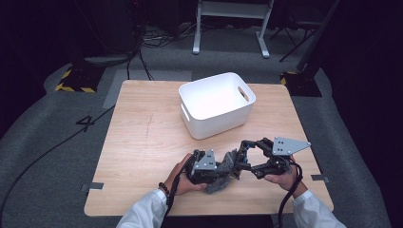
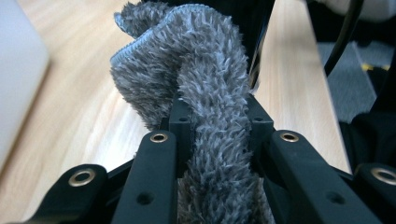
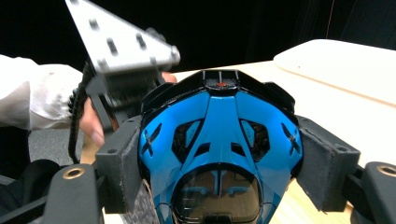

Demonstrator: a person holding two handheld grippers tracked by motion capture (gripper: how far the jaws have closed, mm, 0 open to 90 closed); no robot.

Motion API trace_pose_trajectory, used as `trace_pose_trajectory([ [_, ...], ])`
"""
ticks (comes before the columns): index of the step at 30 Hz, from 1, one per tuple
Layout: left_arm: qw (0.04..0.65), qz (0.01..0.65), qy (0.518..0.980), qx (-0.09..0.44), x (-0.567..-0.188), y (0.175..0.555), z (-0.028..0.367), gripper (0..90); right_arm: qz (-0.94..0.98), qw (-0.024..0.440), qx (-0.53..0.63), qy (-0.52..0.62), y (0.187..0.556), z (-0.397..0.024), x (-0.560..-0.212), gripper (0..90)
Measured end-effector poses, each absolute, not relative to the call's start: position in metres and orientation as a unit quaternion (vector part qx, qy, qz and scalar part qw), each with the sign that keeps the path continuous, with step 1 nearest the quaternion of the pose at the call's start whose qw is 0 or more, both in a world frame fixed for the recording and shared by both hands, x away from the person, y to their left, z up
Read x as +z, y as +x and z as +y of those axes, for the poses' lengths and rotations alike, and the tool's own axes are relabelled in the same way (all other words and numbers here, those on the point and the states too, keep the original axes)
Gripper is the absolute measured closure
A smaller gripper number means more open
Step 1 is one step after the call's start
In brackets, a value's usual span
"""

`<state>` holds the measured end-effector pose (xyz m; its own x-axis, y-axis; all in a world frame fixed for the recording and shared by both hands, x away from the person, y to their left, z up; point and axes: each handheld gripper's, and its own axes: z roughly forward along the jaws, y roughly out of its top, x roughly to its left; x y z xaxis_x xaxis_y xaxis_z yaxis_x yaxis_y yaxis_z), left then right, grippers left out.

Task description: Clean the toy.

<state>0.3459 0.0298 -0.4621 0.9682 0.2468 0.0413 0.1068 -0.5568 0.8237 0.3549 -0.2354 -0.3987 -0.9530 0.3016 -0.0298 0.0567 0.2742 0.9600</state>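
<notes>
A grey fluffy cloth [image 1: 229, 164] [image 2: 205, 70] is bunched between the jaws of my left gripper [image 1: 222, 169] [image 2: 217, 116], which is shut on it just above the table near the front edge. My right gripper [image 1: 246, 156] [image 3: 222, 161] is shut on a blue and black helmet-shaped object [image 1: 245, 147] [image 3: 219, 116] with a dark visor, its padded fingers [image 3: 123, 161] pressing on both sides. The cloth sits right against that object; whether they touch I cannot tell. In the right gripper view, the left gripper's grey plate [image 3: 119, 39] and a hand show behind the object.
A white plastic bin [image 1: 216, 102] with handle slots stands on the wooden table [image 1: 142, 137] behind the grippers, its wall at the edge of both gripper views. Cables, a metal stand and taped floor marks lie beyond the table.
</notes>
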Motion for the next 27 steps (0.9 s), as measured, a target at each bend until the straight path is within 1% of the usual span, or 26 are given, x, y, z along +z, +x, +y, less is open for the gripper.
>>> trace_pose_trajectory([
  [2,0.439,0.099,0.889,0.081,-0.467,0.348,0.028,72.2,0.79,0.105,0.593,0.113,0.355,-0.236,-0.398,26.4],
  [4,0.438,0.101,0.889,0.087,-0.468,0.35,0.029,72.2,0.788,0.104,0.596,0.115,0.355,-0.237,-0.397,26.4],
  [7,0.461,0.11,0.876,0.091,-0.461,0.352,0.035,72.3,0.787,0.099,0.599,0.112,0.355,-0.238,-0.396,26.4],
  [9,0.489,0.114,0.86,0.092,-0.451,0.351,0.041,72.3,0.791,0.095,0.595,0.109,0.354,-0.236,-0.398,26.4],
  [17,0.563,0.091,0.812,0.125,-0.407,0.333,0.068,72.3,0.808,0.086,0.575,0.099,0.353,-0.225,-0.406,26.4],
  [20,0.584,0.089,0.797,0.124,-0.398,0.33,0.072,72.3,0.812,0.08,0.571,0.094,0.352,-0.22,-0.408,26.5],
  [24,0.576,0.078,0.804,0.123,-0.398,0.328,0.063,72.2,0.818,0.076,0.564,0.088,0.35,-0.212,-0.411,26.4],
  [27,0.571,0.081,0.808,0.121,-0.402,0.33,0.056,72.1,0.818,0.079,0.563,0.09,0.35,-0.211,-0.412,26.4],
])
